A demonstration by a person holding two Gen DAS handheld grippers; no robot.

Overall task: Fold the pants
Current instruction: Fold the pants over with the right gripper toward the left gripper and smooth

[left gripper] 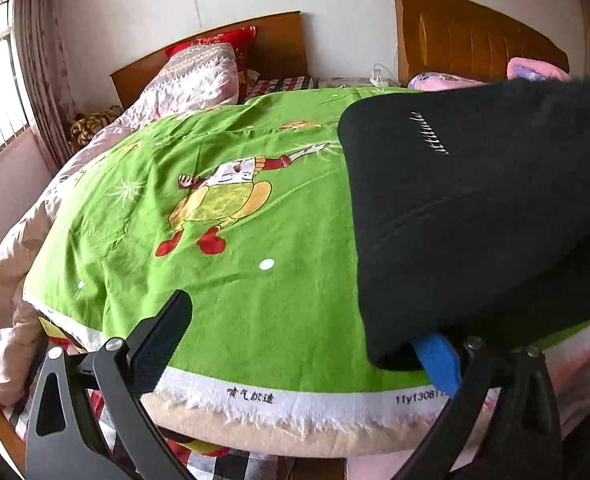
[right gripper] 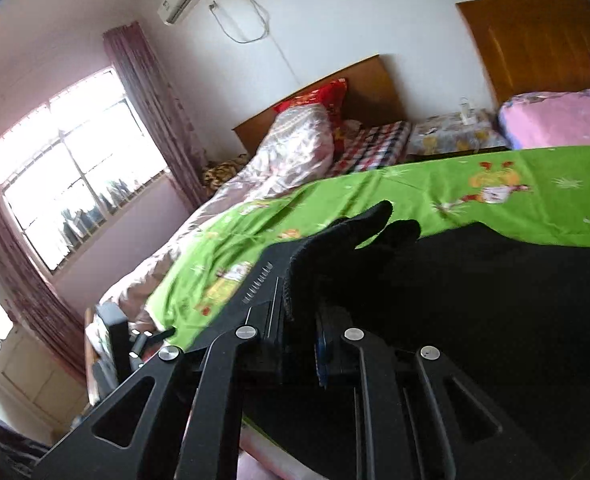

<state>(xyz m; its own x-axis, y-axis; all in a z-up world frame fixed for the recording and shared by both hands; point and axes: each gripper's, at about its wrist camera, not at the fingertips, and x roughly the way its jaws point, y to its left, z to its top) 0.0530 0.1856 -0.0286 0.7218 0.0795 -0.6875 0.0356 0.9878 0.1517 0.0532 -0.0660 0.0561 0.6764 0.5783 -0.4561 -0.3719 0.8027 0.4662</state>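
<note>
The black pants lie folded on the green cartoon sheet at the right of the left wrist view, with white script lettering on top. My left gripper is open at the bed's near edge; its left finger rests on the sheet, and its blue-padded right finger is tucked under the pants' near edge. My right gripper is shut on a bunch of the black pants, and fabric sticks up between its fingers. The left gripper shows at the lower left of the right wrist view.
A pink quilt and a red pillow lie at the bed's head by a wooden headboard. A second bed with pink bedding stands at the right. A window with curtains is at the left.
</note>
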